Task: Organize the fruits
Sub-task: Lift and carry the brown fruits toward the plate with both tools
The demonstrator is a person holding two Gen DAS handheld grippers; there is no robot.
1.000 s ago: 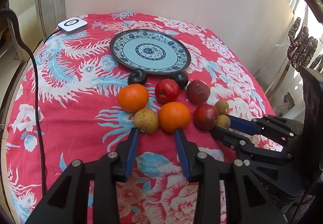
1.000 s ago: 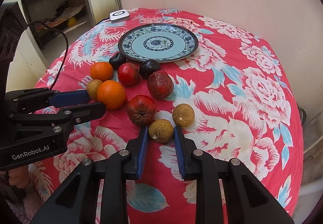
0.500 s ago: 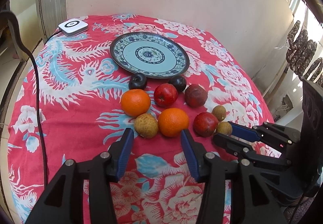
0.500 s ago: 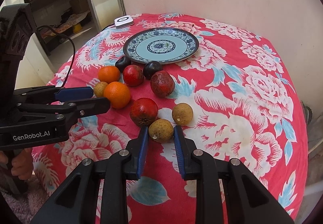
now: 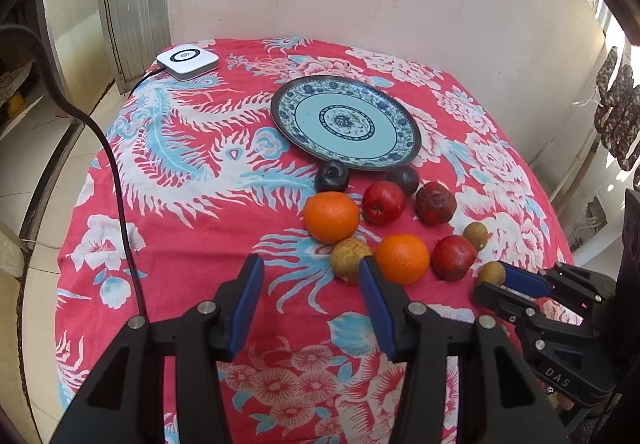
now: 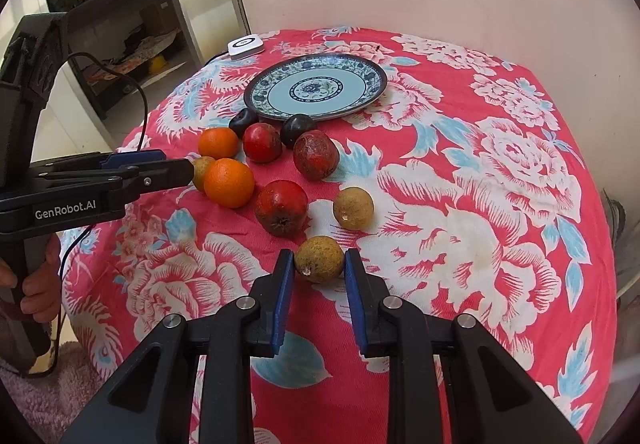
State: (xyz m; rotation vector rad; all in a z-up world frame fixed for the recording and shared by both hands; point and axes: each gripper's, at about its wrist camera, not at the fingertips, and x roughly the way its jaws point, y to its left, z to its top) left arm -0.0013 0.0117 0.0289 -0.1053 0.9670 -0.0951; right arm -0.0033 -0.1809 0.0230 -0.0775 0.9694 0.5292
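Observation:
A blue patterned plate [image 5: 280,116] [image 6: 256,96] lies empty at the back of the red floral table. In front of it sit two oranges [image 5: 331,216] [image 5: 402,258], three red fruits [image 5: 383,202], two dark plums [image 5: 331,176] and small brown fruits [image 5: 350,258]. My left gripper [image 5: 311,262] [image 6: 176,163] is open just short of the near orange, with only cloth between its fingers. My right gripper [image 6: 319,260] [image 5: 494,280] is shut on the nearest brown fruit [image 6: 319,258] [image 5: 491,271], which rests on the cloth.
A white square device [image 5: 187,61] sits at the far left corner, and its black cable [image 5: 116,180] runs down the left side. A wall stands close behind the table. A person's hand [image 6: 38,276] holds the left gripper's handle beyond the table's left edge.
The left gripper's jaws have spread wider, and its view has swung left, so the fruits sit further right. The right gripper has kept its hold on the brown fruit.

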